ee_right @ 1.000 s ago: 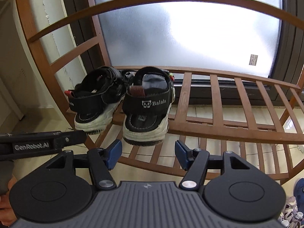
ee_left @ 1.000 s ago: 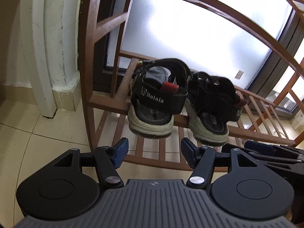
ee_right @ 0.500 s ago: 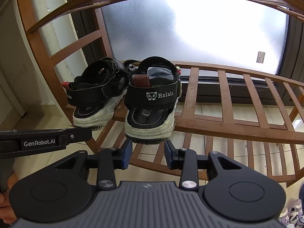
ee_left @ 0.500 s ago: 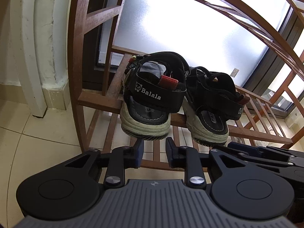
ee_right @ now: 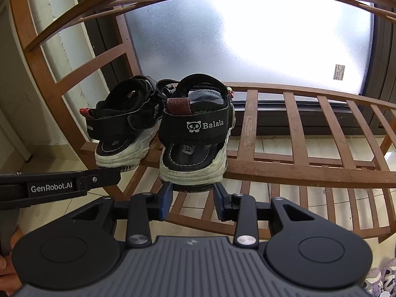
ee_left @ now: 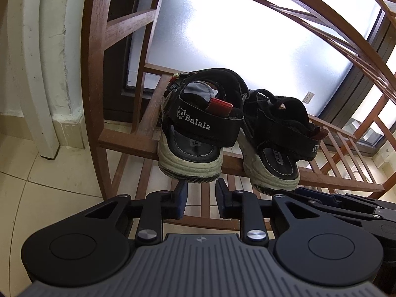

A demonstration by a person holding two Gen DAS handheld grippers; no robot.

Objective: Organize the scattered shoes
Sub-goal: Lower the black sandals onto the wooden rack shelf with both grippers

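On rack slats [ee_right: 292, 168]: black Balala sandals [ee_right: 195, 133], dirty white soles; both tongs [ee_left: 201, 199] [ee_right: 192, 199] part-open, empty.

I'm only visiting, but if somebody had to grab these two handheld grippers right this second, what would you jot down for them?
Left gripper: empty, jaws partly open, just below the heel of the left black strappy sandal.
Right gripper: empty, partly open, below the heel of the right black sandal.
Both sandals sit side by side on the brown wooden slatted rack, heels overhanging its front rail.
Done: this pair is shelved.
Left: a pale shoe lies on the floor at the far right.
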